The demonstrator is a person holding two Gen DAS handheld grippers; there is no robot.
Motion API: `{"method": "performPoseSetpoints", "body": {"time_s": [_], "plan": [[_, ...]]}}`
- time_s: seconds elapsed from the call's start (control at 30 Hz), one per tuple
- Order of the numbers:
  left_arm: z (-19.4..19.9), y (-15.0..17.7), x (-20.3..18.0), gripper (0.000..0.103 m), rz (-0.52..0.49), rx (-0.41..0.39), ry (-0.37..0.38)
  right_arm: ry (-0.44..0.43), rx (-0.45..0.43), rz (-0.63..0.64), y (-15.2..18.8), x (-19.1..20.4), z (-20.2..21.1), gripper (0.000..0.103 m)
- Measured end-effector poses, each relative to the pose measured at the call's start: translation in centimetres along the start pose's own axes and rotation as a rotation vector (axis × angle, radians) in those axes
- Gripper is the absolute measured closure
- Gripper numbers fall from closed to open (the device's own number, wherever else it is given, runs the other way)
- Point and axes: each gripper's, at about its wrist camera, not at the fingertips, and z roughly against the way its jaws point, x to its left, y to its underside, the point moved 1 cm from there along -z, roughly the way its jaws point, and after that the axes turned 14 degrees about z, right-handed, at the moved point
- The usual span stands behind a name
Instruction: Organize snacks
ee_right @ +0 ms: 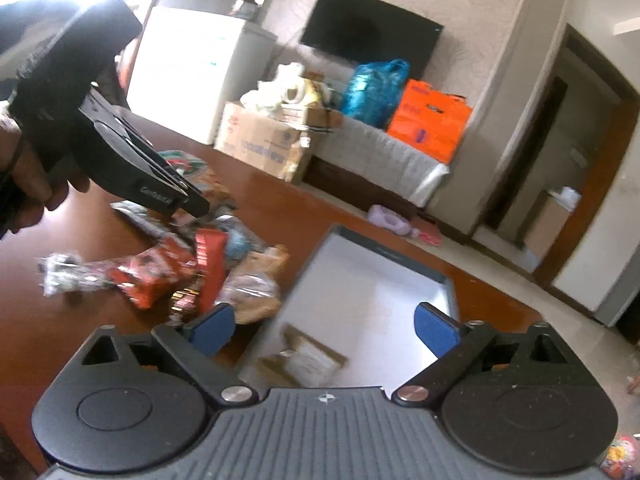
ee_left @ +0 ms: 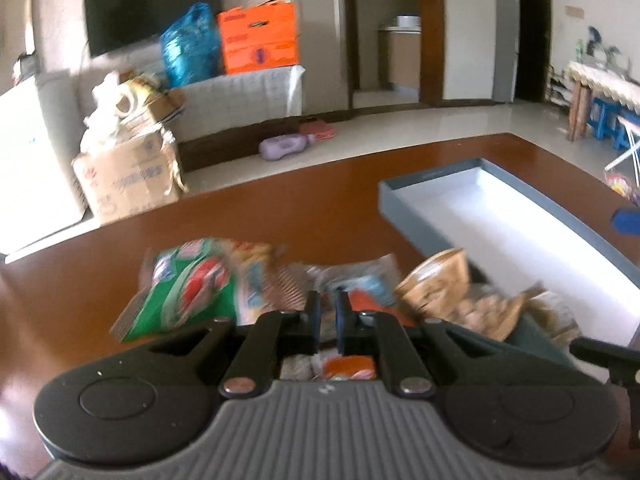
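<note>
The snack pile (ee_left: 280, 280) is looking smeary — no words are showing. The left gripper (ee_left: 328, 320) is hiding some packets; the tray (ee_left: 600, 248) is running off the right edge.

Your left wrist camera sits just behind the left gripper (ee_left: 328, 322) and looks forward and down along its fingers, close over the heap of snack packets (ee_left: 280, 280) on the brown table (ee_left: 280, 204), with the grey tray (ee_left: 500, 216) ahead to the right. Your right wrist camera rides behind the right gripper (ee_right: 324, 328), tilted and facing down into that same tray (ee_right: 372, 280) from close by, with the left gripper (ee_right: 192, 204) in its upper left. Both views share the snack heap (ee_right: 192, 268), the tray, the table (ee_right: 280, 216) and the far wall with the dark television (ee_left: 152, 8) and orange box (ee_left: 260, 36).
</note>
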Motion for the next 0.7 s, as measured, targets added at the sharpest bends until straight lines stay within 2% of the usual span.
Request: {"method": "performPoseSetpoints", "body": {"time_s": [0.07,0.17,0.27,0.37,0.43,0.53,0.7], "plan": [[0.6,1.0,1.9,0.1,-0.001,-0.001,-0.015,-0.084,-0.015,-0.01,-0.8,0.7,-0.1,0.021],[1.7,2.7,4.2,0.1,0.012,0.009,-0.054,-0.181,-0.016,0.01,-1.5,2.7,-0.7,0.021],[2.4,4.4,5.4,0.1,0.02,0.022,-0.066,-0.212,-0.008,0.054,-2.2,4.8,-1.6,0.024],[3.0,5.9,5.0,0.1,0.004,0.015,-0.092,-0.223,0.007,0.055,-3.2,5.9,-2.7,0.031],[2.4,6.2,4.7,0.1,0.014,0.043,-0.097,-0.237,0.017,0.046,-3.6,6.1,-3.4,0.034],[2.5,6.8,4.3,0.1,0.028,0.064,-0.084,-0.246,0.032,0.005,-4.0,6.3,-4.4,0.035],[2.3,7.1,3.3,0.099,-0.011,0.055,-0.07,-0.257,0.051,-0.042,-3.7,6.4,-5.9,0.035]]}}
